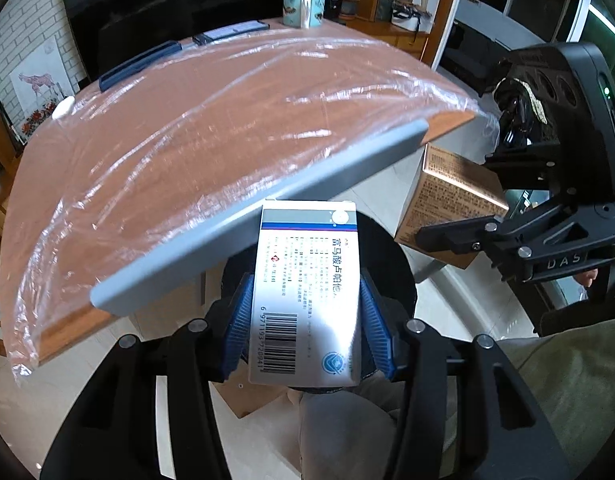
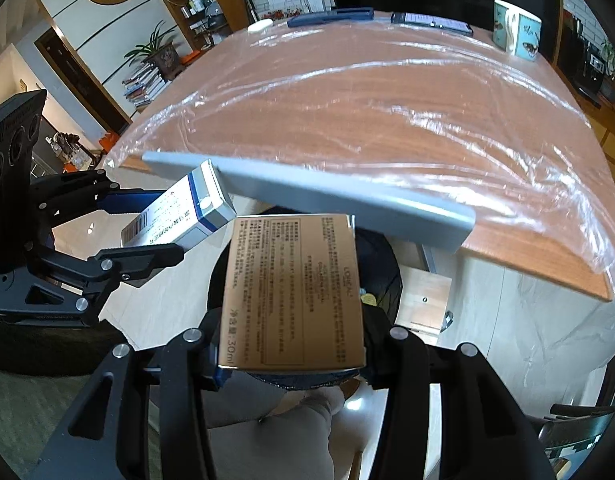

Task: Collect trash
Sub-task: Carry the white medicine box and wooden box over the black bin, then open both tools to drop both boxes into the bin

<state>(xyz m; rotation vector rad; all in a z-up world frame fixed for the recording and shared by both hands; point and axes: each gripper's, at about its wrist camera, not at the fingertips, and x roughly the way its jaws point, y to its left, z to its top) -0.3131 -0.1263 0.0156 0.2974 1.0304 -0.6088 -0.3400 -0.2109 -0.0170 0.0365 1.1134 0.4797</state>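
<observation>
My left gripper [image 1: 307,304] is shut on a white medicine box [image 1: 307,288] with a blue stripe and a barcode. It holds the box below the table's front edge, over a black mesh bin [image 1: 391,248]. The box also shows in the right wrist view [image 2: 179,216]. My right gripper [image 2: 295,344] is shut on a gold carton [image 2: 295,288] with small print, held over the same black bin [image 2: 383,264]. The gold carton shows at the right of the left wrist view [image 1: 447,200], in the right gripper [image 1: 459,236].
A wooden table [image 1: 211,140] covered with clear plastic film has a grey ledge [image 1: 267,200] at its front edge. At its far side stand a patterned mug [image 1: 303,8], a phone [image 1: 231,32] and a dark blue case [image 1: 139,64]. Below is a light tiled floor.
</observation>
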